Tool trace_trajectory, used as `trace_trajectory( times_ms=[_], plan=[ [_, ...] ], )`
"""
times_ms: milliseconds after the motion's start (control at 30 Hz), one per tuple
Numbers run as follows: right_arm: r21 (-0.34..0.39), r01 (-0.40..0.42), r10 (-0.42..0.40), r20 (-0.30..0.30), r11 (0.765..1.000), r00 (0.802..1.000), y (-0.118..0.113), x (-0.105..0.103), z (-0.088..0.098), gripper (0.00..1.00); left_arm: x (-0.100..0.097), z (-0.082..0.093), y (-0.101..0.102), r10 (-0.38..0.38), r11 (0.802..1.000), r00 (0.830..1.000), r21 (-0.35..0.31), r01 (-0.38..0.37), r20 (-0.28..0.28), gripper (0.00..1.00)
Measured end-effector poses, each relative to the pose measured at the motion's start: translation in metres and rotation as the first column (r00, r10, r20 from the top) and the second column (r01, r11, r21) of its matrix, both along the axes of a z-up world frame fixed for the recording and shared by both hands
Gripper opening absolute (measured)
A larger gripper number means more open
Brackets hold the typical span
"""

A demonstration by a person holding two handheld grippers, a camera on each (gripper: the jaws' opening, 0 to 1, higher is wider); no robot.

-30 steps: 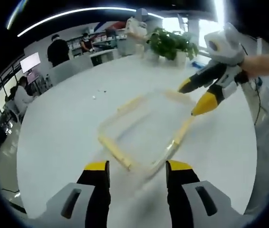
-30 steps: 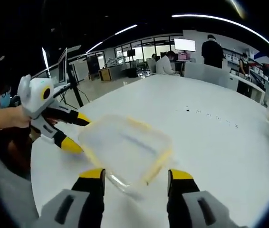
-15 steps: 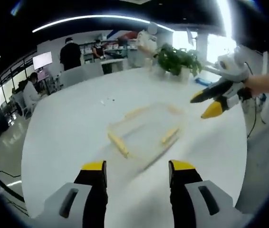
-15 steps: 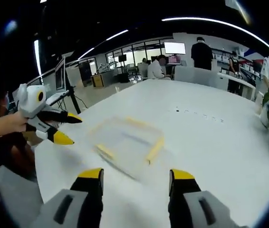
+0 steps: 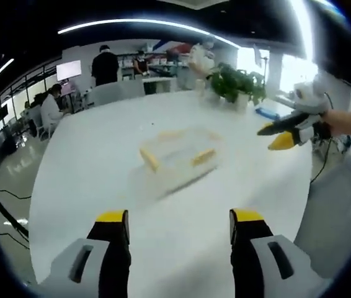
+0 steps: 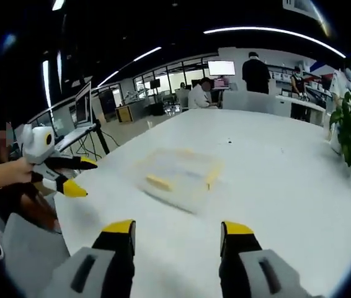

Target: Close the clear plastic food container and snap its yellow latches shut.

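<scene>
— Container [image 5: 178, 155]: where is it?
— Mid-table [image 5: 88, 186], lid on, well ahead of my left gripper [image 5: 180, 220] and right gripper [image 6: 178, 230]. Yellow latches [image 6: 159, 182] show along its sides; blur hides whether they're snapped.
— Your jaws?
— Both pairs spread wide, holding nothing. A plant [image 5: 237, 84] stands at the far edge.

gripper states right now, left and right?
Left gripper: open, holding nothing, clear of the container.
Right gripper: open, holding nothing.
</scene>
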State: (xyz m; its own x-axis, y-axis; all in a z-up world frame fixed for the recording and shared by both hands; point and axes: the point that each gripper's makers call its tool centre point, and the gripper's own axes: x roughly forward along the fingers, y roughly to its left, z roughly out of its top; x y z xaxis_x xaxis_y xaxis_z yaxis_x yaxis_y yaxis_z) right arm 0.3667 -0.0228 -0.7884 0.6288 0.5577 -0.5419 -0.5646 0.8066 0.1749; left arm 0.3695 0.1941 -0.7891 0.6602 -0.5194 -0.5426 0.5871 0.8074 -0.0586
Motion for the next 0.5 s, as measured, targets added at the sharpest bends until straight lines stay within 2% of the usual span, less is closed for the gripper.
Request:
trace_trajectory(
  times_ms=[100,200,500],
  plan=[
    [0.004,0.002,-0.002,-0.011,1.000,1.000,-0.001,-0.014,-0.002,0.53,-0.012,0.002,0.005,0.018,1.000,1.000,-0.009,-0.018,0.002,0.64],
    [-0.004,0.001,-0.001,-0.022,1.000,1.000,-0.004,-0.024,-0.005,0.53,-0.022,0.005,0.007,0.028,0.999,0.999,0.017,-0.028,0.018,0.64],
    [-0.016,0.001,-0.002,-0.040,1.000,0.999,-0.007,-0.043,-0.008,0.52,-0.036,0.005,-0.001,0.038,0.999,0.999,-0.038,-0.038,0.013,0.67]
  ],
)
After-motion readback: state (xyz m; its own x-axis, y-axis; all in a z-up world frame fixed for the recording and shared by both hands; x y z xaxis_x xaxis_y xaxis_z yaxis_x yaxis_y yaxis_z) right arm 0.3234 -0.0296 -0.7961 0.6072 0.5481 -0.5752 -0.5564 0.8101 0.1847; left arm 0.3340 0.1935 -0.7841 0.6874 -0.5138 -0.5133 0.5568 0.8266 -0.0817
